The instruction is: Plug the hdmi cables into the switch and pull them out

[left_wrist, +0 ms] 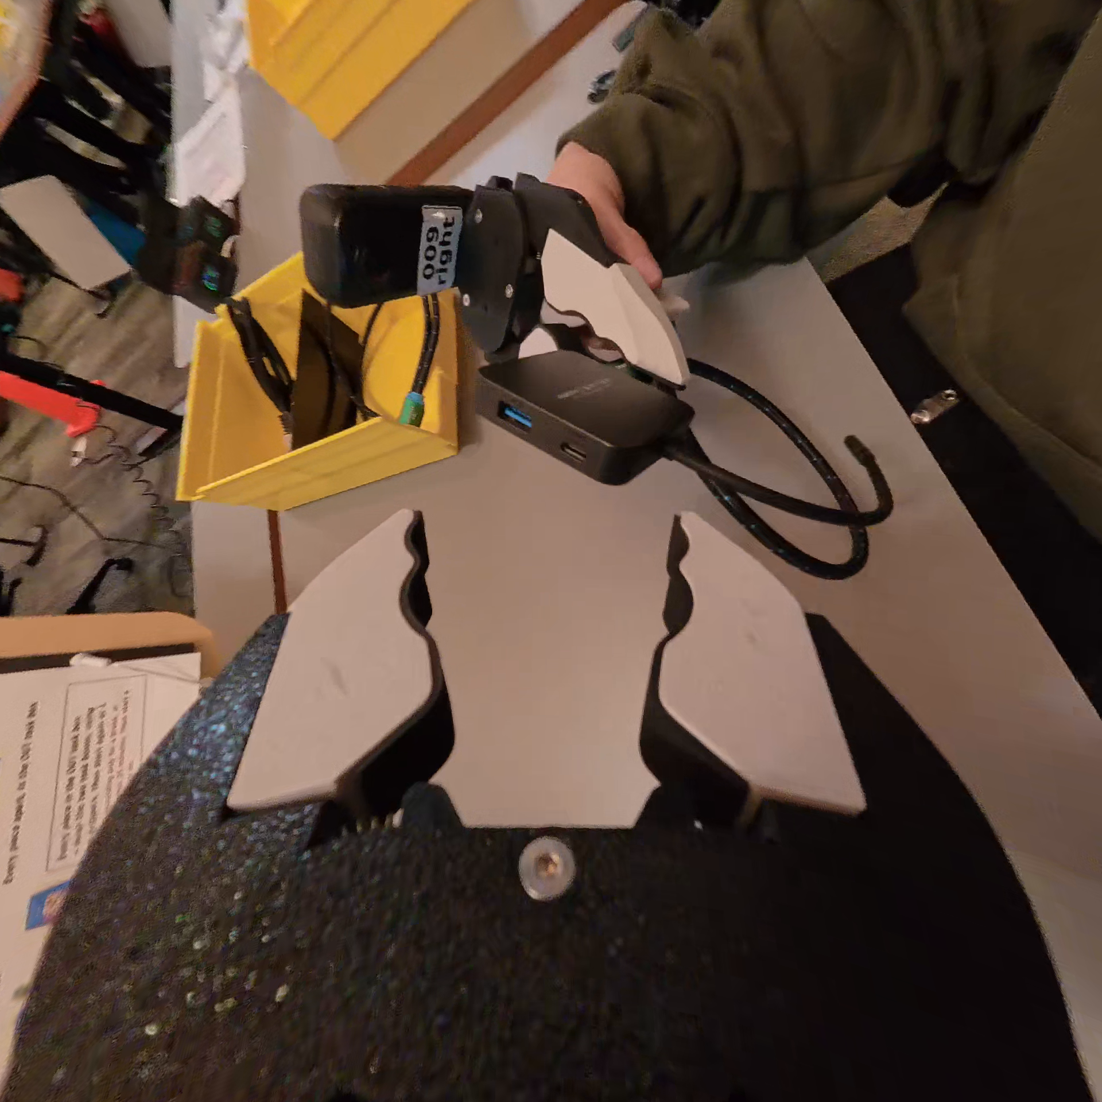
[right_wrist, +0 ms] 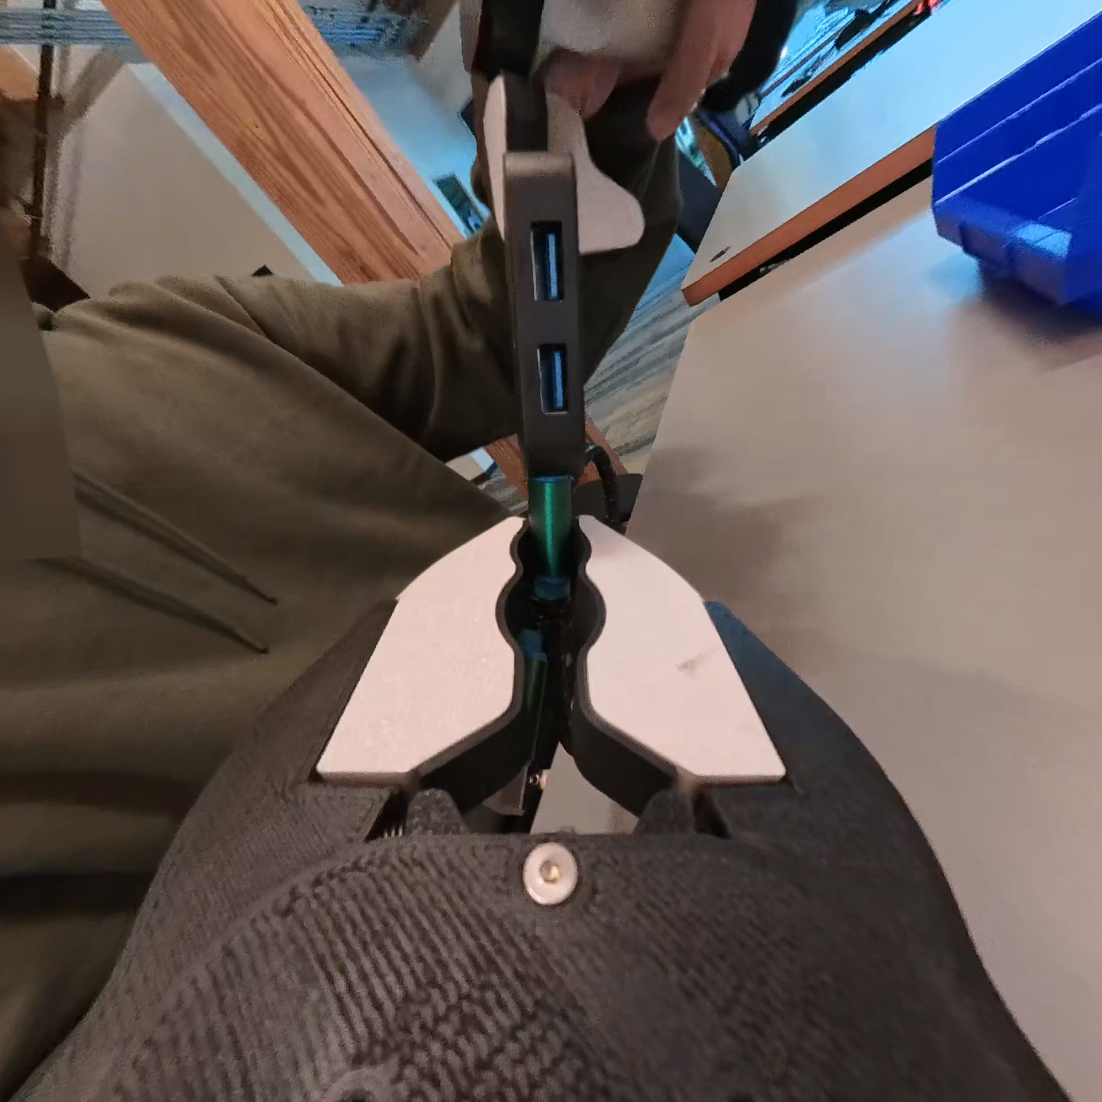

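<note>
Closest to the lens, the left gripper [left_wrist: 545, 596] hangs with fingers wide apart over bare grey bench [left_wrist: 536, 686]. Beyond stands a yellow bin [left_wrist: 310, 453] of spare cables. The right gripper [right_wrist: 551, 572] is clamped on a green HDMI plug [right_wrist: 550, 519], seated in the dark switch [right_wrist: 545, 310], lifted off the bench.

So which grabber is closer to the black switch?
Right. The right gripper clamps a green plug at the switch's end; the left gripper hangs open, short of it.
</note>
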Motion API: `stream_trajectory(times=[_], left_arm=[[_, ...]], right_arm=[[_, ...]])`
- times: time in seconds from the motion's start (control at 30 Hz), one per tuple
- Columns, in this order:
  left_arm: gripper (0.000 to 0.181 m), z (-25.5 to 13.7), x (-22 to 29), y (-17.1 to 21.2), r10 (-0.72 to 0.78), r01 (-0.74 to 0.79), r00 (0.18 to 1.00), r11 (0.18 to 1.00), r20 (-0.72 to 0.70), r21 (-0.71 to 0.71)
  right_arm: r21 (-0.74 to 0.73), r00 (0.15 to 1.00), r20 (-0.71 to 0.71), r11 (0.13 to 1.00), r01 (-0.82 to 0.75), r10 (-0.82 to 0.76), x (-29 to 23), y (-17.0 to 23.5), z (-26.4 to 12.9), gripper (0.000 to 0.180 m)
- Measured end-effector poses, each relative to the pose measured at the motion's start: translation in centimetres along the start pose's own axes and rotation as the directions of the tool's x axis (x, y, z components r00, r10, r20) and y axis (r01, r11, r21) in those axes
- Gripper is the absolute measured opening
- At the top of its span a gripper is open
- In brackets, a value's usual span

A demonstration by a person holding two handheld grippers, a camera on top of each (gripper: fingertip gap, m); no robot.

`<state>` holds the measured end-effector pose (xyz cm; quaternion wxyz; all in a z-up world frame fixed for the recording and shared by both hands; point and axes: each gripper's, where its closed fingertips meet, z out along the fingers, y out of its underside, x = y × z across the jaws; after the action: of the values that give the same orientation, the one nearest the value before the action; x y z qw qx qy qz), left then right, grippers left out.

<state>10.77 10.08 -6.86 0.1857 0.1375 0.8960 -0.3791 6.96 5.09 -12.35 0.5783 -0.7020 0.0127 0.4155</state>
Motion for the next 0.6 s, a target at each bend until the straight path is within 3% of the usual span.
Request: stream_trajectory(times=[0.03, 0.33, 0.5, 0.6], left_arm=[[0.077, 0.3, 0.2, -0.2, 0.007, -0.007, 0.999, 1.0, -0.042, -0.005], [0.069, 3.2, 3.3, -0.5, 0.139, -0.172, 0.94, 0.982, -0.312, -0.079], [0.069, 3.5, 2.7, 0.7, 0.173, -0.205, 0.948, 0.974, -0.265, -0.095], [0.068, 2.9, 1.7, 1.9, 0.077, -0.099, 0.978, 0.989, -0.192, -0.108]], right_arm=[[-0.003, 1.0, 0.009, 1.0, -0.002, 0.002, -0.1, 0.1, 0.1, 0.011], [-0.093, 0.999, 0.029, 0.995, -0.029, 0.032, 0.3, 1.9, 1.1, 0.011], [-0.064, 0.997, -0.072, 0.998, 0.021, -0.026, 1.9, 1.4, 0.7, 0.012], [0.098, 0.948, -0.284, 0.979, 0.179, -0.144, 3.7, -2.0, -1.9, 0.043]])
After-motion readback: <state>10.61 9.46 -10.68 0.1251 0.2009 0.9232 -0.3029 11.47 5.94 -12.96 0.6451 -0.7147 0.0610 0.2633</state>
